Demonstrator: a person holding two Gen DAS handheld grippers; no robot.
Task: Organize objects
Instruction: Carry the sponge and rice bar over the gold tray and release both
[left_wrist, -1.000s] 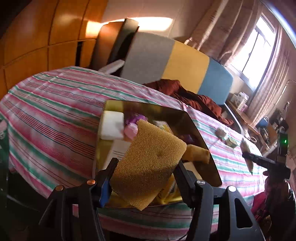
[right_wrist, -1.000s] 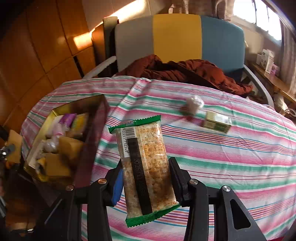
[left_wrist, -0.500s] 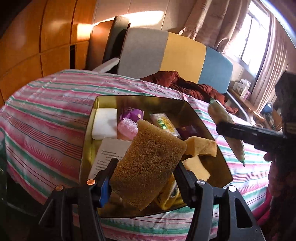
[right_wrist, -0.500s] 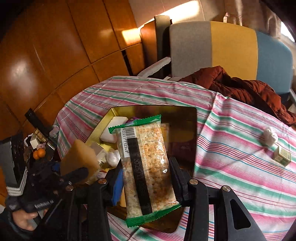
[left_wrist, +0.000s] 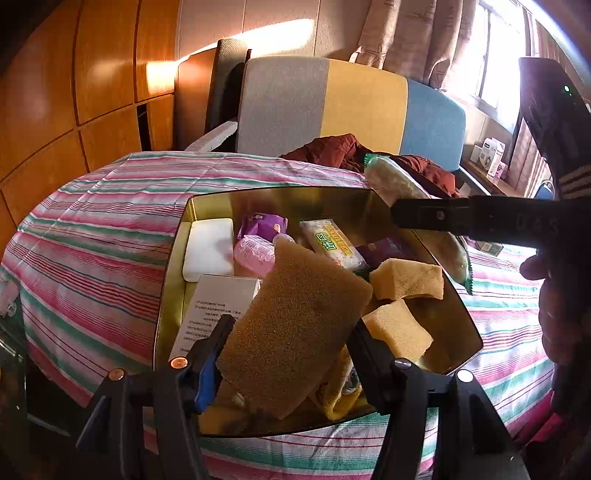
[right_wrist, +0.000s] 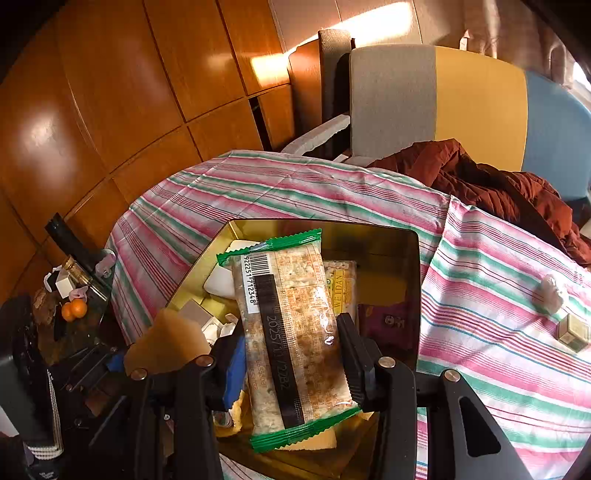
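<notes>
Sponge (left_wrist: 295, 325), brown and coarse, is gripped between the fingers of the left tool (left_wrist: 291, 343) above the near end of the gold tin (left_wrist: 173, 266). Over the same tin, a green-edged cracker packet (right_wrist: 291, 332) is clamped in the right tool (right_wrist: 291, 354); a barcode and the printed date "2025/11/22B2" can be read on it. Inside the tin are seen a white box with small print (left_wrist: 218, 306), two yellow sponge pieces (left_wrist: 406, 280), a white bar (left_wrist: 208, 249), a pink case (left_wrist: 255, 253), a purple wrapper (left_wrist: 262, 225) and a packet lettered "WEIDAN" (right_wrist: 341, 284). The tin rests on a counter under a pink, green and white striped cloth (left_wrist: 92, 229). To the right on the cloth lie a small white wad (right_wrist: 552, 291) and a little box (right_wrist: 572, 332). Beyond, a red-brown garment (right_wrist: 491, 188) is draped on a grey, yellow and blue chair (left_wrist: 332, 107), with wooden panelling (right_wrist: 129, 92) to the left and a curtained window (left_wrist: 491, 48) to the right.
</notes>
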